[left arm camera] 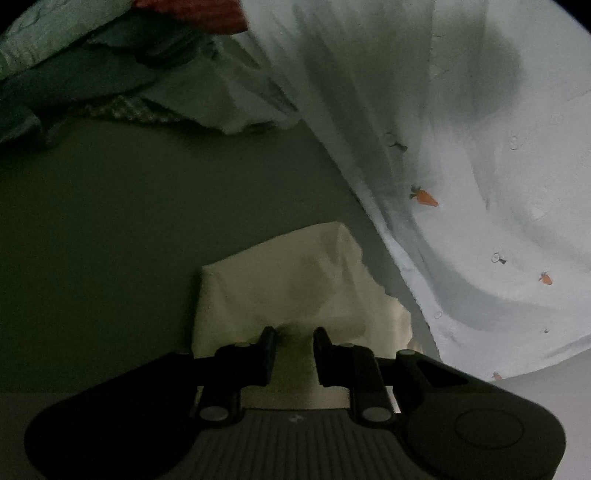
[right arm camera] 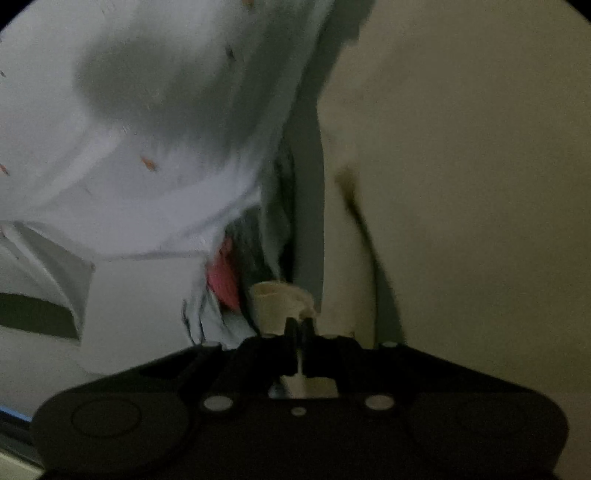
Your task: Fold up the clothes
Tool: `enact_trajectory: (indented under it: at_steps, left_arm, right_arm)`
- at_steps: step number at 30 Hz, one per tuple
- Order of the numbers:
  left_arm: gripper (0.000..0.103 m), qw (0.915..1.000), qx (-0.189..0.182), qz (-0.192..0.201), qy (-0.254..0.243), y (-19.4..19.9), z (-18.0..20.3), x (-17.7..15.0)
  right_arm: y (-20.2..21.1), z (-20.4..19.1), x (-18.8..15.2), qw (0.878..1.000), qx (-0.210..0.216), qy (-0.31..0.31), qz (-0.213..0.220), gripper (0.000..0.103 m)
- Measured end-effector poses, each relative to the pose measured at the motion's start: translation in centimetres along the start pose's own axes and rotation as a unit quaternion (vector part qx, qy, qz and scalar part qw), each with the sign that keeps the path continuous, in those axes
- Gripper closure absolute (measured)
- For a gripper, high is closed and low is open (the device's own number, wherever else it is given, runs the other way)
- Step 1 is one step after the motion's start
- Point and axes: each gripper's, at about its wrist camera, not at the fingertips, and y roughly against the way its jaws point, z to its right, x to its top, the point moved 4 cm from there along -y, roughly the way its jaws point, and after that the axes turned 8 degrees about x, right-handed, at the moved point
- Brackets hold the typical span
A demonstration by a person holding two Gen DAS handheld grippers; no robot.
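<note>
A cream cloth bunches up in front of my left gripper, whose black fingers are shut on a fold of it, held above the grey surface. In the right wrist view the same cream cloth hangs wide across the right side. My right gripper is shut tight on a rolled edge of it. A pale blue garment with small orange carrots drapes beside the cream cloth, and it fills the upper left of the right wrist view.
A heap of other clothes lies at the far left of the grey surface, with a red item on top. The red item also shows past the right gripper, among dark folds. The picture is dim and blurred.
</note>
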Motion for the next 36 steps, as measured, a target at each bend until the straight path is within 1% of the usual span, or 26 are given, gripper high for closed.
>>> enact_trajectory:
  at_steps: [3, 7, 10, 14, 15, 18, 21, 23, 24, 27, 28, 29, 30, 31, 32, 34, 35, 36]
  left_arm:
    - [0.079, 0.9999, 0.014, 0.005, -0.007, 0.2, 1.1, -2.1]
    - [0.079, 0.9994, 0.033, -0.010, 0.009, 0.2, 1.5, -5.7]
    - [0.079, 0.9988, 0.039, -0.018, 0.024, -0.4, 2.4, -8.2]
    - [0.077, 0.9985, 0.046, -0.022, 0.019, -1.8, 4.9, -11.4]
    - [0.074, 0.9983, 0.050, -0.026, 0.016, -2.3, 5.5, -12.2]
    - [0.074, 0.9964, 0.072, -0.041, 0.018, -4.0, 6.7, -14.8]
    - [0.073, 0.9927, 0.101, -0.056, 0.037, -5.6, 7.2, -17.2]
    - [0.073, 0.9903, 0.116, -0.058, 0.052, -6.4, 7.2, -18.7]
    - [0.072, 0.9901, 0.119, -0.049, 0.057, -6.5, 7.3, -19.2]
    - [0.061, 0.9895, 0.125, -0.020, 0.069, -6.3, 7.8, -20.1]
    - [0.060, 0.9889, 0.128, -0.013, 0.074, -6.3, 7.9, -20.3]
    - [0.060, 0.9880, 0.134, -0.009, 0.076, -6.2, 8.1, -20.4]
    - [0.060, 0.9869, 0.143, -0.007, 0.074, -6.2, 8.4, -20.6]
    - [0.060, 0.9858, 0.152, -0.006, 0.070, -6.1, 8.8, -20.8]
    - [0.059, 0.9847, 0.160, -0.005, 0.067, -6.0, 9.2, -21.0]
    - [0.051, 0.9837, 0.168, -0.006, 0.063, -6.1, 9.7, -21.2]
    - [0.049, 0.9838, 0.168, -0.007, 0.062, -6.3, 9.9, -21.2]
    - [0.043, 0.9841, 0.167, -0.007, 0.061, -6.5, 10.0, -21.3]
  right_arm:
    - [4.3, 0.6, 2.2, 0.999, -0.008, -0.001, 0.048, 0.101]
    - [10.5, 1.9, 4.6, 0.994, -0.020, -0.021, 0.103, 0.101]
    - [14.6, 2.1, 6.1, 0.990, -0.039, -0.016, 0.134, 0.101]
    - [19.8, 0.7, 8.9, 0.985, -0.058, 0.042, 0.158, 0.101]
    - [20.9, 0.3, 9.4, 0.983, -0.063, 0.057, 0.163, 0.101]
    - [24.0, -0.9, 11.0, 0.975, -0.085, 0.108, 0.174, 0.101]
    - [27.3, -0.5, 13.0, 0.969, -0.113, 0.133, 0.177, 0.101]
    - [29.3, 0.8, 14.2, 0.969, -0.127, 0.123, 0.171, 0.101]
    - [29.9, 1.7, 14.7, 0.970, -0.135, 0.114, 0.166, 0.101]
    - [30.5, 4.2, 15.4, 0.972, -0.162, 0.095, 0.138, 0.100]
    - [30.4, 4.7, 15.7, 0.972, -0.175, 0.090, 0.129, 0.098]
    - [30.4, 5.3, 16.1, 0.971, -0.187, 0.084, 0.125, 0.094]
    - [30.3, 5.9, 16.4, 0.969, -0.200, 0.078, 0.121, 0.087]
    - [30.3, 6.4, 16.8, 0.968, -0.212, 0.072, 0.116, 0.082]
    - [30.2, 6.9, 17.2, 0.967, -0.220, 0.066, 0.110, 0.075]
    - [30.2, 7.2, 17.8, 0.970, -0.209, 0.066, 0.103, 0.073]
    - [30.1, 7.2, 18.0, 0.970, -0.210, 0.076, 0.095, 0.072]
    - [30.0, 7.1, 18.2, 0.970, -0.210, 0.087, 0.087, 0.072]
